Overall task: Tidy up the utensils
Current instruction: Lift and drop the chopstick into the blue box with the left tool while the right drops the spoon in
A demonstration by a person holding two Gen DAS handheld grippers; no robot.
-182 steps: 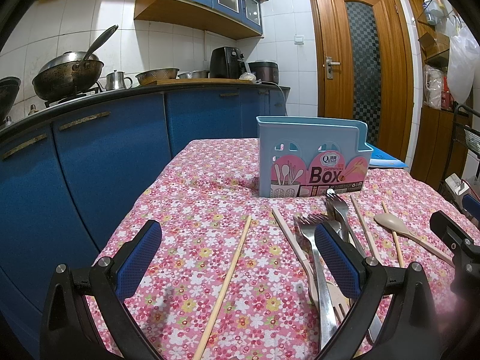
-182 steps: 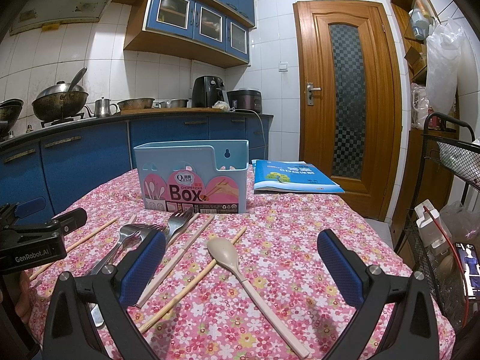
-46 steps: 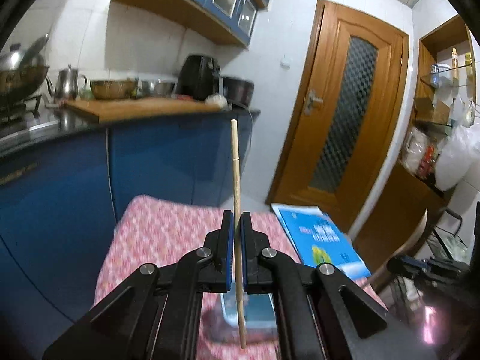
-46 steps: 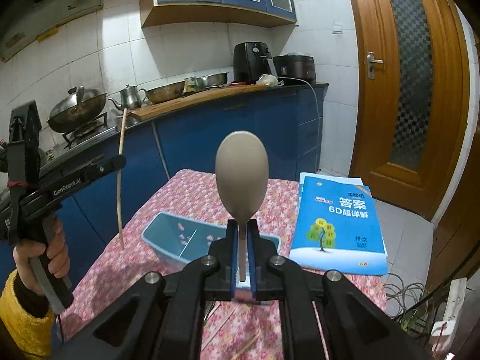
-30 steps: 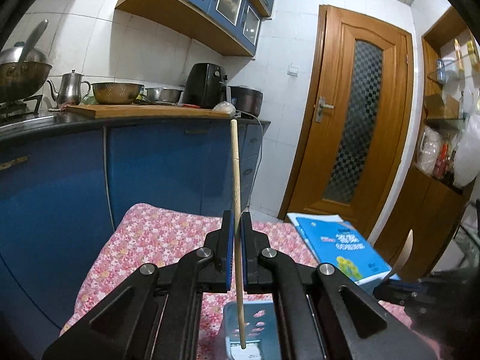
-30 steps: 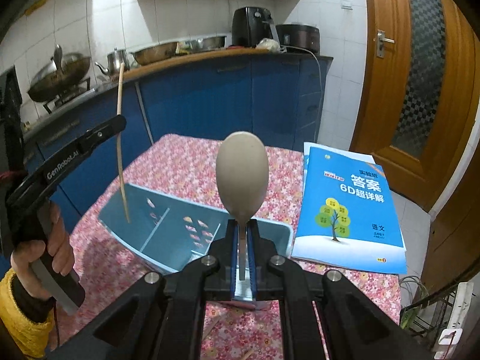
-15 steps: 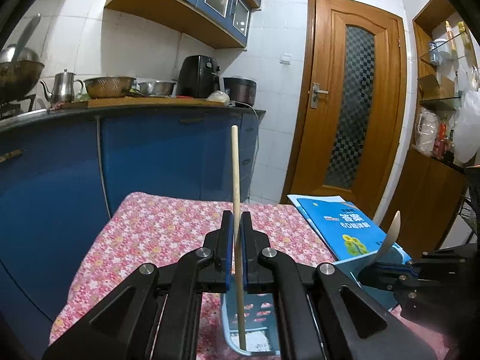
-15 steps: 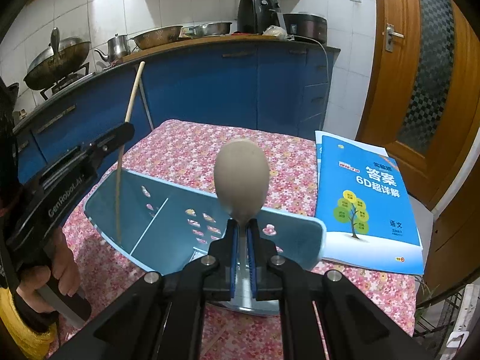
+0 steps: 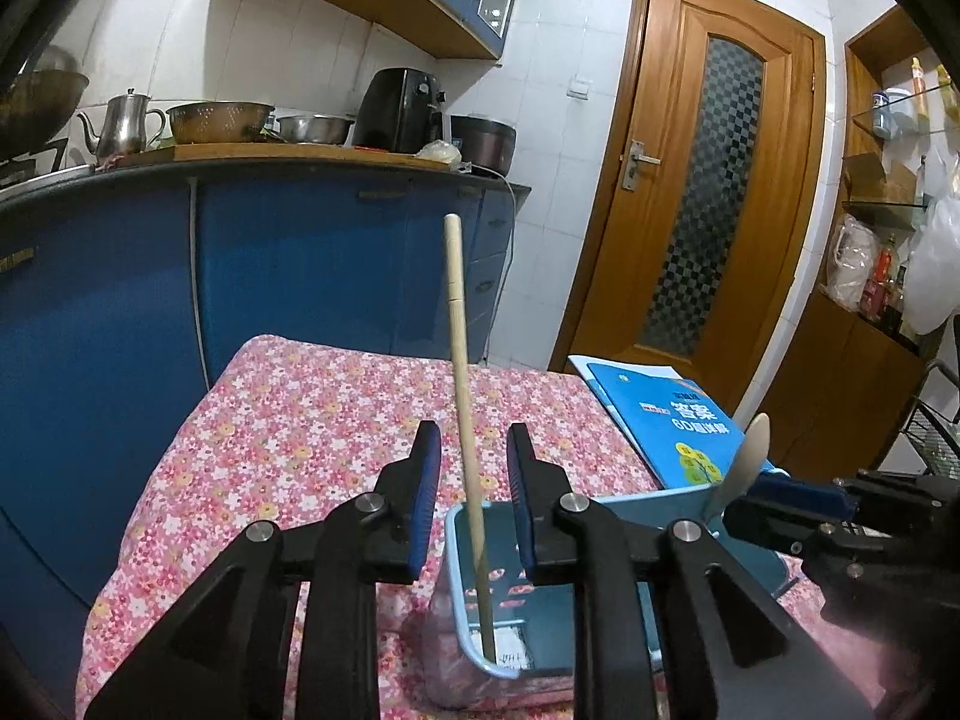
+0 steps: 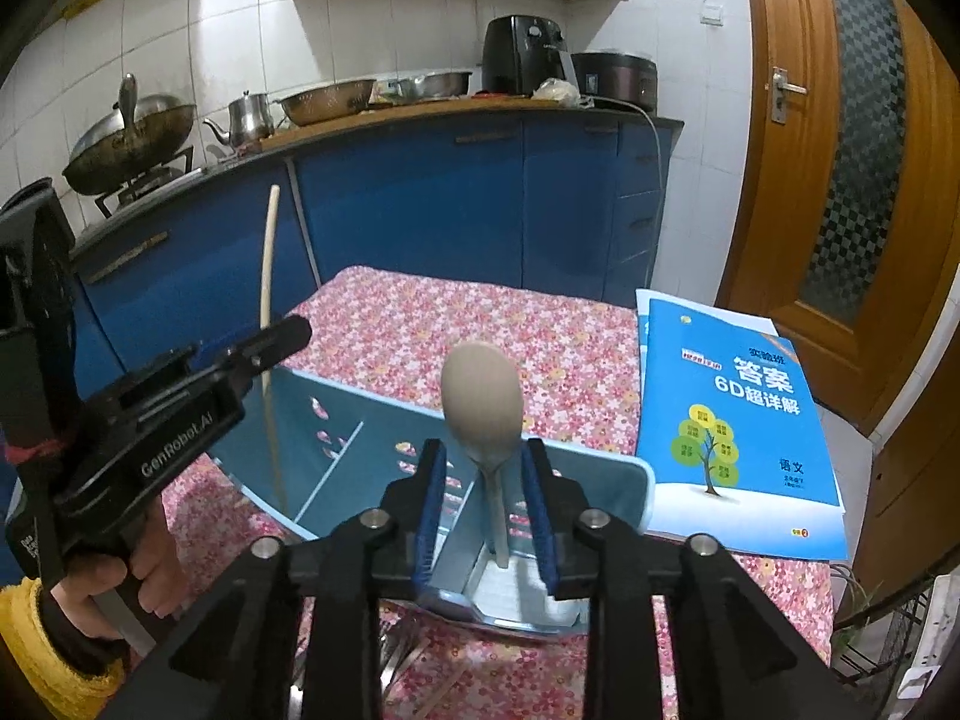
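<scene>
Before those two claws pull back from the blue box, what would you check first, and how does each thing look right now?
1. Left gripper open around the chopstick: ok, gaps show on both sides.
2. Chopstick's lower end inside the blue utensil box: ok, standing in the left-end compartment.
3. Right gripper open around the wooden spoon: ok, pads apart from the handle.
4. Spoon handle down in the box's right-end compartment: ok, bowl upward.
5. Whether chopstick and spoon will stay upright once the grippers leave: cannot tell.
6. Blue workbook apart from the box: ok, lying beside it.
</scene>
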